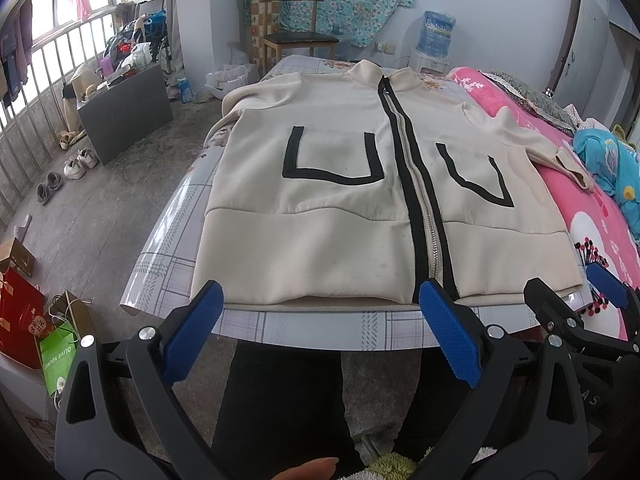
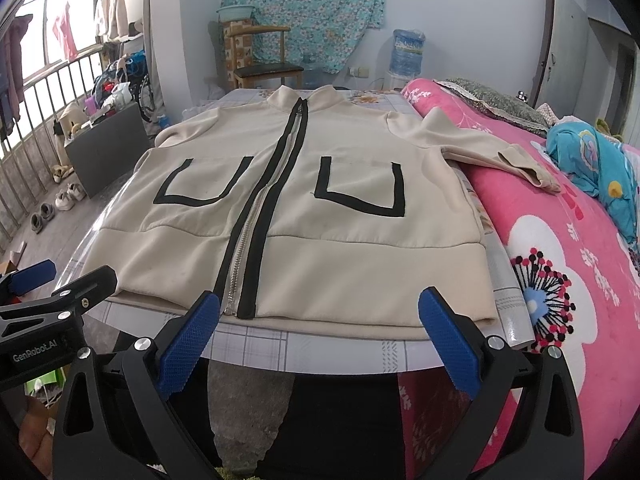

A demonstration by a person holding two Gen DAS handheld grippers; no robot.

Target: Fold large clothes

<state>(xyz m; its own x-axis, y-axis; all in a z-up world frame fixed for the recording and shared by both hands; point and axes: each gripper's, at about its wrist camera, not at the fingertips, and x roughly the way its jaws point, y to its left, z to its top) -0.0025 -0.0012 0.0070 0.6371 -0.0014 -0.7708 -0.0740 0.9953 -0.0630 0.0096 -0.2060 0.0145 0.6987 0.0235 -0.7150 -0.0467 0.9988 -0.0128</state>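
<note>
Beige zip-up jacket (image 1: 344,200) is laid flat, front up, on the table (image 1: 304,326) with the patterned plastic cover; collar at the far end, hem along the near edge. Zipper (image 1: 420,184) appears closed along its length. The jacket's sleeve (image 2: 500,152) on the right is draped off the table onto the pink bedding (image 2: 580,260); the other sleeve hangs over the far left table edge and is only partly seen.

Left gripper (image 1: 320,312) is held just short of the hem, fingers spread wide, nothing between them. Right gripper (image 2: 320,320) likewise: fingers spread, empty, just short of the hem to the right of the zipper.

Judgement: no fold is made yet; the garment is only spread.

Risks noted:
- Plastic cover looks slick; a one-sided pull could drag the whole jacket toward the near edge.
- Hem is thick and double-layered; a shallow pinch may catch the top layer only, so the front lifts alone.
- Draped sleeve may snag on the bedding and skew the fold.
- Zipper stiffness could resist a crease.
</note>
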